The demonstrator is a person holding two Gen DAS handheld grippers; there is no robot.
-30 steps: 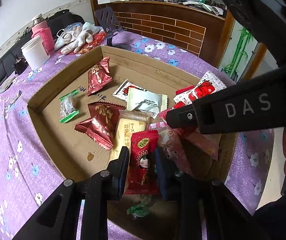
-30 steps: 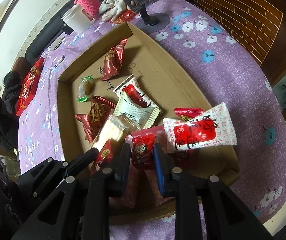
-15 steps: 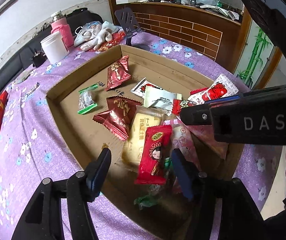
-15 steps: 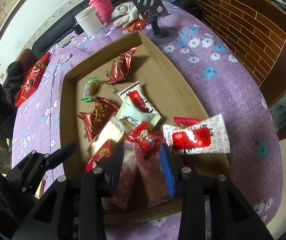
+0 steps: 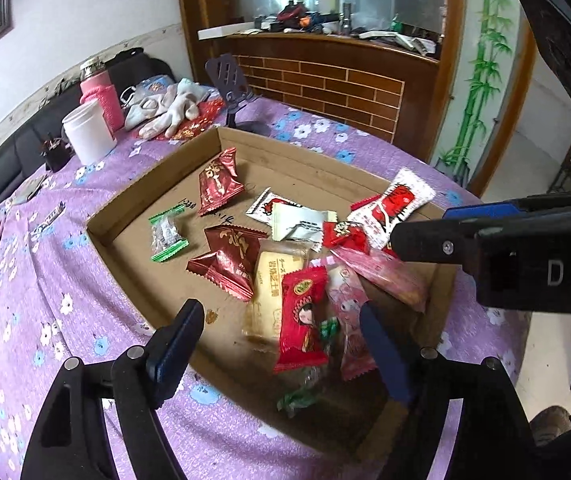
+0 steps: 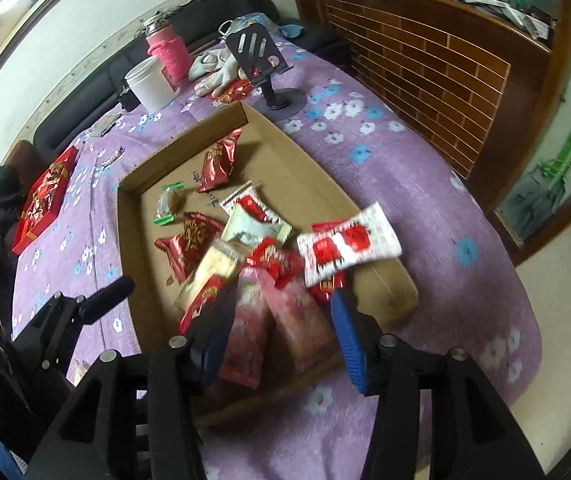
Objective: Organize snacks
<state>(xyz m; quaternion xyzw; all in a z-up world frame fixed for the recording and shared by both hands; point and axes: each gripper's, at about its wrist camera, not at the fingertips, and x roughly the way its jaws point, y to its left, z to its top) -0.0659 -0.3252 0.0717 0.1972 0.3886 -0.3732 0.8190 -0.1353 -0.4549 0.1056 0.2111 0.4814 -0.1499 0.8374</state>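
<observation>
On the far left a white cup [image 5: 87,136] stands on the purple cloth [image 5: 45,280], outside the cardboard tray [image 5: 157,184]; the snacks all lie in the tray, most in a messy pile at its near right. The left gripper [image 5: 281,344] has just been opening; its jaws are wide over the red doll packet [image 5: 301,320], not touching it. The right gripper [image 6: 281,332] has just been opening too, holding nothing. I think sorting is still left to do.
</observation>
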